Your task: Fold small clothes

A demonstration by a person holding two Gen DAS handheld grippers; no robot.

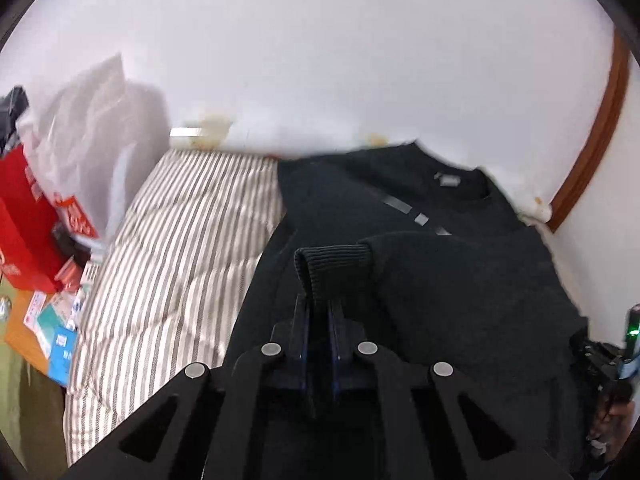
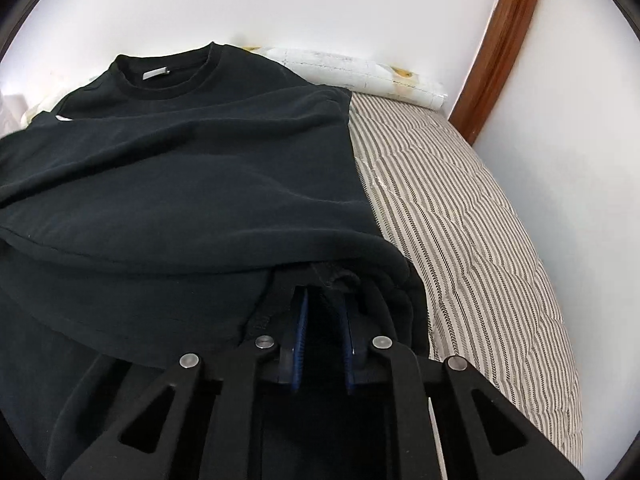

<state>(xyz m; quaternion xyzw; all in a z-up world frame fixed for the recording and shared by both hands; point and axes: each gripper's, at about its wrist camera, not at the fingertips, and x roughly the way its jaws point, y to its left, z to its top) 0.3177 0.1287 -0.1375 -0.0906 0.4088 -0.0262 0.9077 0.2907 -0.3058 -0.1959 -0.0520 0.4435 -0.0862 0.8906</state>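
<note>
The black sweater (image 1: 420,208) lies collar-far on the striped bed (image 1: 180,240), left gripper (image 1: 319,304) clamped on its ribbed cuff (image 1: 332,260), right gripper (image 2: 326,300) pinching the near hem (image 2: 336,276) (both nearest the person).

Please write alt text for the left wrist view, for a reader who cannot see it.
The left gripper is shut on the ribbed cuff of a black sweater spread on a striped quilt. Red packaging and clear plastic bags are piled at the left, against a white wall.
</note>
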